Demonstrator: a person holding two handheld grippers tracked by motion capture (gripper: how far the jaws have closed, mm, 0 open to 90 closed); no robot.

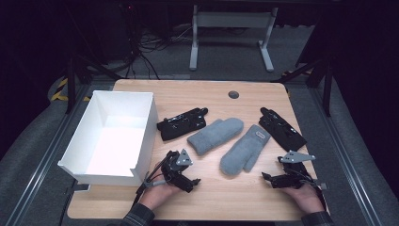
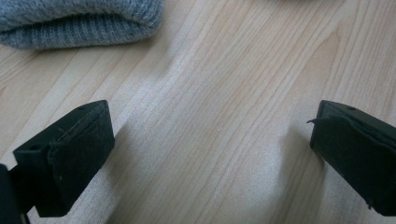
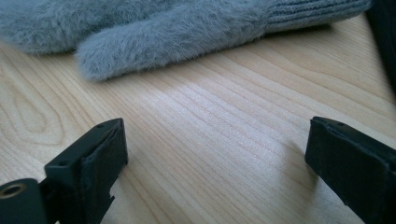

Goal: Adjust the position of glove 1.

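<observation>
Two fuzzy grey knit mittens [image 1: 215, 135] [image 1: 244, 149] lie mid-table on pale wood grain, between two black gloves [image 1: 182, 123] [image 1: 281, 128]. Left gripper [image 1: 190, 181] and right gripper [image 1: 268, 178] rest released, jaws spread. The right gripper view reveals the right mitten's fluffy thumb [image 3: 140, 51] and ribbed cuff [image 3: 317, 11].

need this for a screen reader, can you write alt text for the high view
Two grey mittens lie between two black gloves on a wooden table, beside a white box. The left gripper and right gripper rest open near the front edge.
</observation>
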